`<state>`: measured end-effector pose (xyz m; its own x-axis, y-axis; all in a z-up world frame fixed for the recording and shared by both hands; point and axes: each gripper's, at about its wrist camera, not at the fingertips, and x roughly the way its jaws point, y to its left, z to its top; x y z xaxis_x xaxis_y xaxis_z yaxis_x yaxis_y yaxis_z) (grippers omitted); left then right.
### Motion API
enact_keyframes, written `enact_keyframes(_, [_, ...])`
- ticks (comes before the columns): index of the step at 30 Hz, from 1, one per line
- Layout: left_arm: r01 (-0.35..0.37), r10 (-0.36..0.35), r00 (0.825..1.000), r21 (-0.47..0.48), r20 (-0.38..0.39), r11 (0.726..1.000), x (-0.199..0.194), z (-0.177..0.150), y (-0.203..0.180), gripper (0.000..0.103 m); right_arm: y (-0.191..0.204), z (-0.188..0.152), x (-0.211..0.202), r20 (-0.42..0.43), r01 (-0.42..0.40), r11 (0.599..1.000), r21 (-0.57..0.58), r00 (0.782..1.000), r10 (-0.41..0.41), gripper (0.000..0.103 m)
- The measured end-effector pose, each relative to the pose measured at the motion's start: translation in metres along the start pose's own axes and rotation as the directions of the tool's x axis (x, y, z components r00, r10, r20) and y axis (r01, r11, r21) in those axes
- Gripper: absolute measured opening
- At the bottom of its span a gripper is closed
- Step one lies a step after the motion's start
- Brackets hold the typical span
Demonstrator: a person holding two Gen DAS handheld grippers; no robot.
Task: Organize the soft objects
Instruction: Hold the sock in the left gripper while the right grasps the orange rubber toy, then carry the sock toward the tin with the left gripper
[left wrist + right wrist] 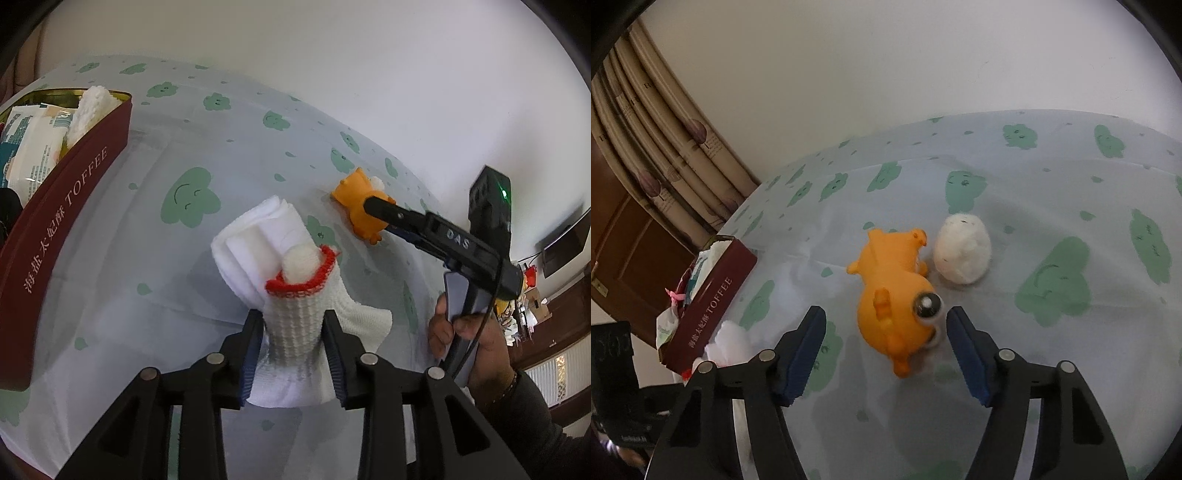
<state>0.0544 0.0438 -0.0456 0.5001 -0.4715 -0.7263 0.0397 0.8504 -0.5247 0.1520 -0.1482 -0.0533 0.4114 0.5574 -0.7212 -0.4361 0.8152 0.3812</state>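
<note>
Left to right. Red tin (55,236) at table's left edge, holding packets and a white cloth. Left gripper (293,343): pads pressed on a white glove (295,325) with red cuff, over a folded white cloth (255,236). Right gripper (886,354): jaws apart around orange toy (894,291), no firm contact visible. White ball (962,253) just beside toy on tablecloth (1071,369).

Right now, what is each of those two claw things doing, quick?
Left gripper: closed on the white knitted sock.
Right gripper: open around the orange toy, not yet squeezing it.
</note>
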Motion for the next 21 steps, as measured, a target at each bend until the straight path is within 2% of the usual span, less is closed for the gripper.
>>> enact_keyframes(4, [0.005,-0.005,1.0,-0.006,-0.01,1.0,0.003,-0.001,0.002,0.04,0.0,0.003,0.011,-0.026,0.012,1.0,0.007,1.0,-0.012,0.058])
enact_keyframes(5, [0.006,-0.006,1.0,-0.009,-0.014,1.0,0.003,-0.001,0.002,0.041,-0.001,0.003,0.012,-0.03,0.009,1.0,0.011,1.0,-0.008,0.046])
enact_keyframes(6, [0.007,-0.007,1.0,-0.012,-0.017,1.0,0.004,-0.002,0.003,0.044,-0.001,0.003,0.013,-0.034,0.004,1.0,0.015,0.999,-0.004,0.043])
enact_keyframes(13, [0.009,-0.01,1.0,-0.021,-0.012,1.0,0.003,-0.004,0.006,0.047,0.008,-0.008,-0.001,-0.012,-0.002,1.0,-0.016,1.0,0.002,0.041])
enact_keyframes(21, [0.002,-0.002,1.0,-0.005,0.001,1.0,0.001,-0.004,0.004,0.045,-0.001,-0.055,-0.054,0.042,0.015,0.999,0.038,0.999,-0.017,0.041])
